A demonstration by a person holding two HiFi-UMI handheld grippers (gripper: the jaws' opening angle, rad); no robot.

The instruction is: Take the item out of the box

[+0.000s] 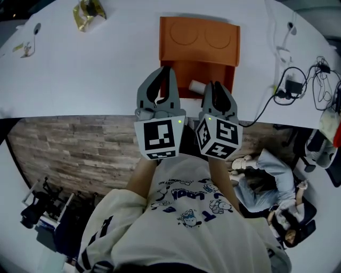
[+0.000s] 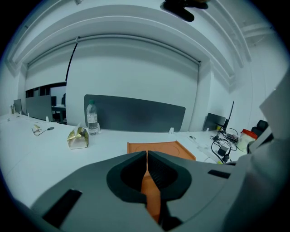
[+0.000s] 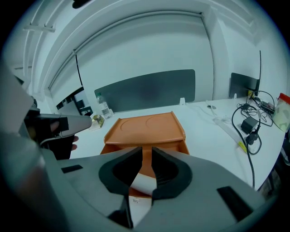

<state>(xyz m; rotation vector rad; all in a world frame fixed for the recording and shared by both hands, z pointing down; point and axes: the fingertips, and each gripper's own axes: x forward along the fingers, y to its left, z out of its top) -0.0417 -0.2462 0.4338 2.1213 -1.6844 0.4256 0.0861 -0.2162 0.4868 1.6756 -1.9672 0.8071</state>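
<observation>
An orange box (image 1: 200, 37) stands on the white table, its front tray pulled out toward me. A white cylinder (image 1: 196, 85) with a label lies in that tray; in the right gripper view the white cylinder (image 3: 141, 185) shows below the jaws. My left gripper (image 1: 166, 69) hovers at the tray's left front corner, its tips touching and nothing held. My right gripper (image 1: 213, 85) hangs over the tray just right of the cylinder, jaws drawn together and empty. In the left gripper view the left gripper (image 2: 147, 153) points over the box (image 2: 158, 147). The right gripper (image 3: 147, 152) faces the box (image 3: 145, 127).
A gold wrapped packet (image 1: 88, 13) lies at the far left of the table, with a water bottle (image 2: 92, 118) beside it. Cables and a charger (image 1: 293, 85) sprawl to the right of the box. The table's near edge (image 1: 80, 114) runs just below the grippers. A person (image 1: 277, 186) sits at lower right.
</observation>
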